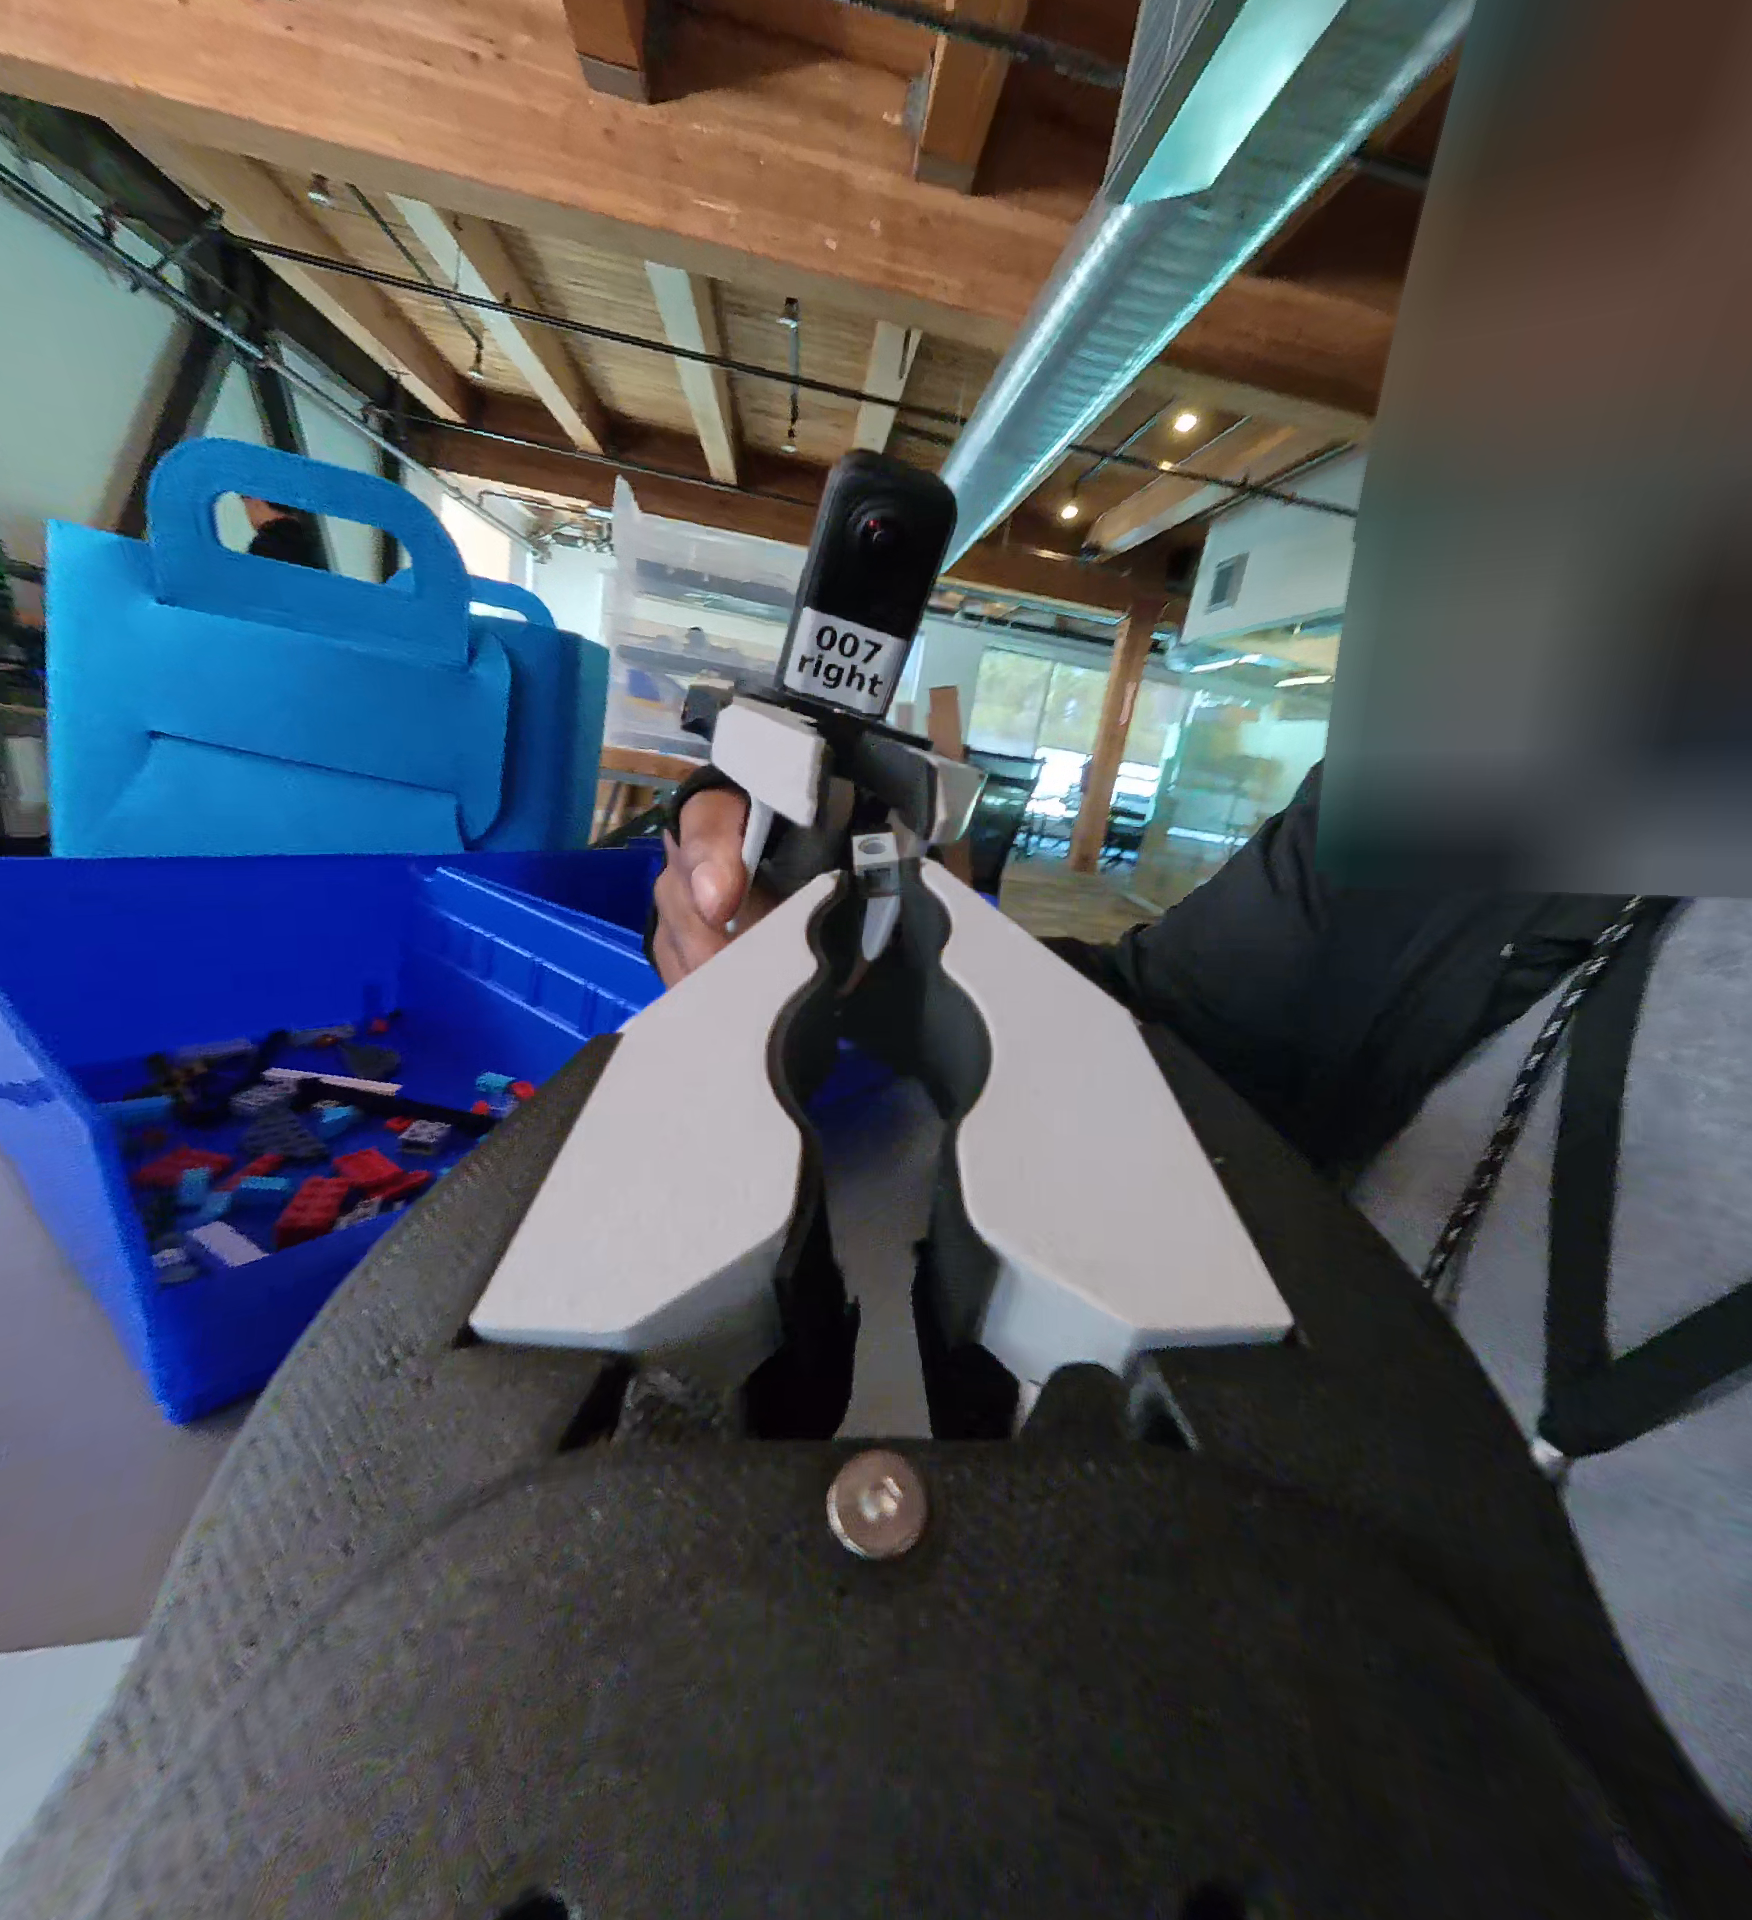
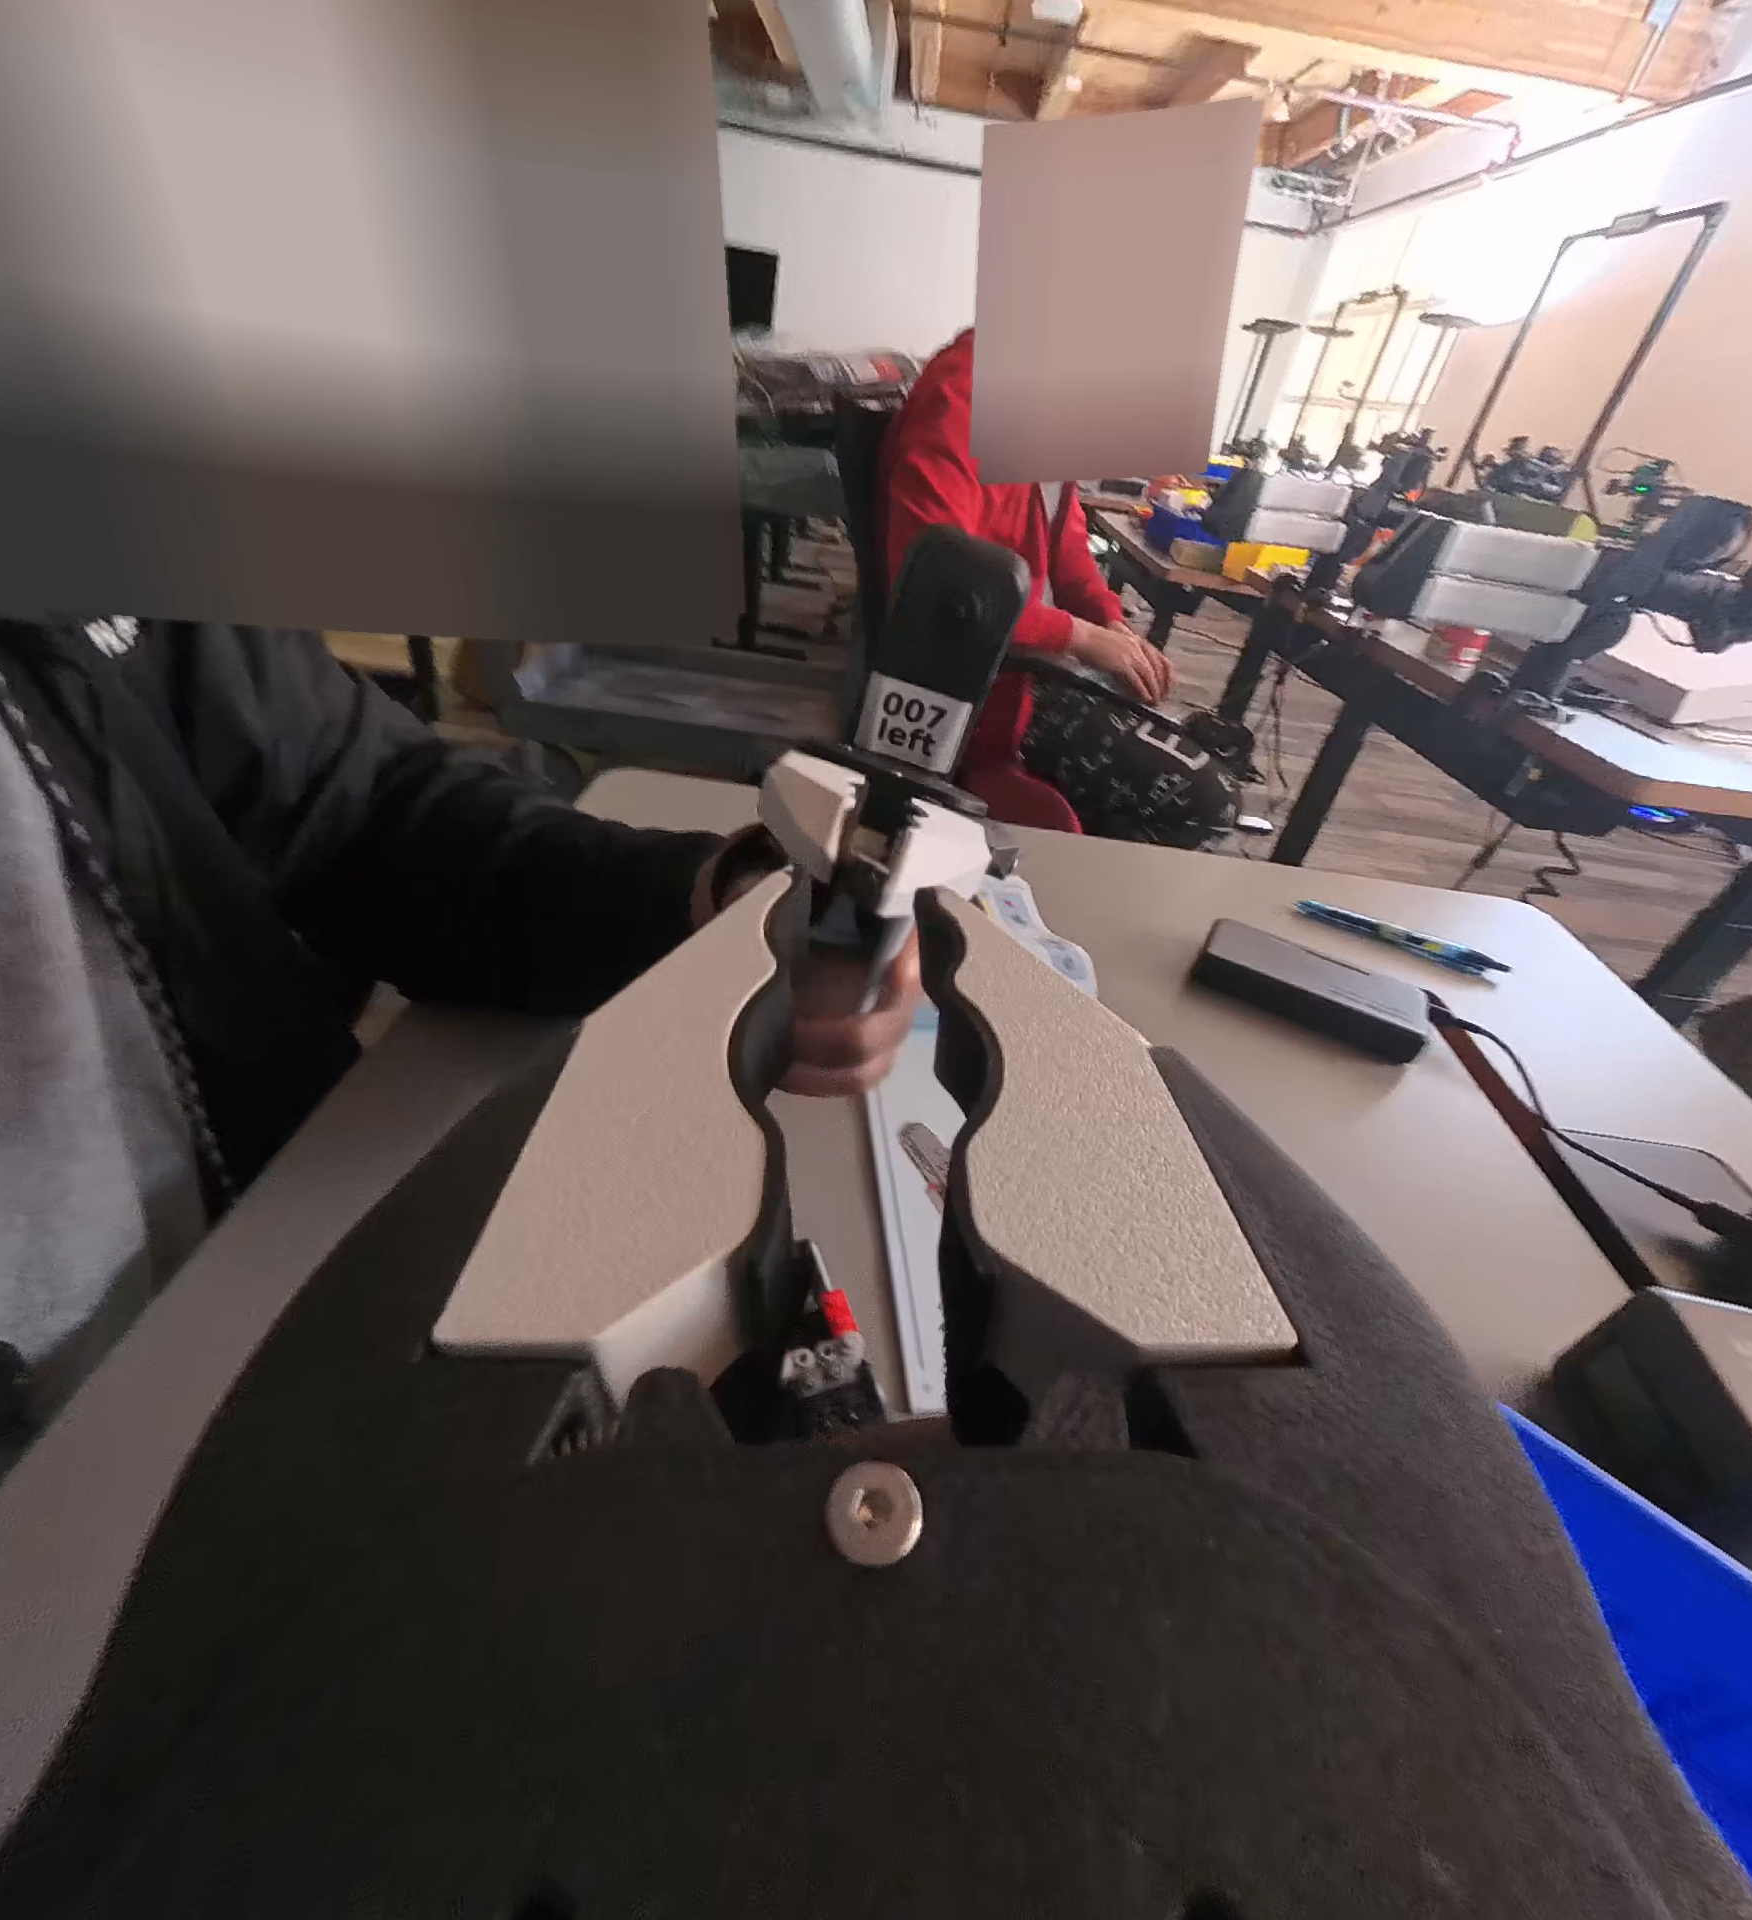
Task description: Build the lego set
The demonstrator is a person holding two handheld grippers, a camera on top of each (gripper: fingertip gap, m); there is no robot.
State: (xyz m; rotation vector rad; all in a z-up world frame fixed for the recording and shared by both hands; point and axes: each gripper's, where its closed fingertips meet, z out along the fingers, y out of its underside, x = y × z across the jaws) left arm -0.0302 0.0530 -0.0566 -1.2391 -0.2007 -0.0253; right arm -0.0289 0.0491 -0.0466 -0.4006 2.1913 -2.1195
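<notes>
- The blue bin (image 1: 280, 873) stands on the tabletop (image 2: 1215, 1091) well to the left of both tools. Loose bricks (image 1: 311, 1153) in red, blue, grey and black lie across its floor. It is the supply and not part of this step.
- The left tool (image 1: 877, 883) is held up off the tabletop, facing the other tool tip to tip. Its jaws are nearly together, with only a narrow gap at the tips.
- A small grey piece (image 1: 872, 854) sits right at that gap. I cannot tell whether the left tool clamps it or whether it only rests against a finger of the other tool.
- The step looks like a mid-air handover or regrip of this piece. To do it well, hold one tool still and keep the piece square. Release only once the receiving jaws have closed on flat faces.
- The right tool (image 2: 859, 914) has its jaws partly apart with a clear gap, and I see nothing firmly held in it.
- A small build (image 2: 823, 1351) of black and red parts lies on the tabletop beneath the right tool, toward the edge by the person's body. Carry the piece down to it slowly, since a piece this small can twist or drop.
- A black box (image 2: 1308, 992) with a cable lies farther right, clear of the work.
</notes>
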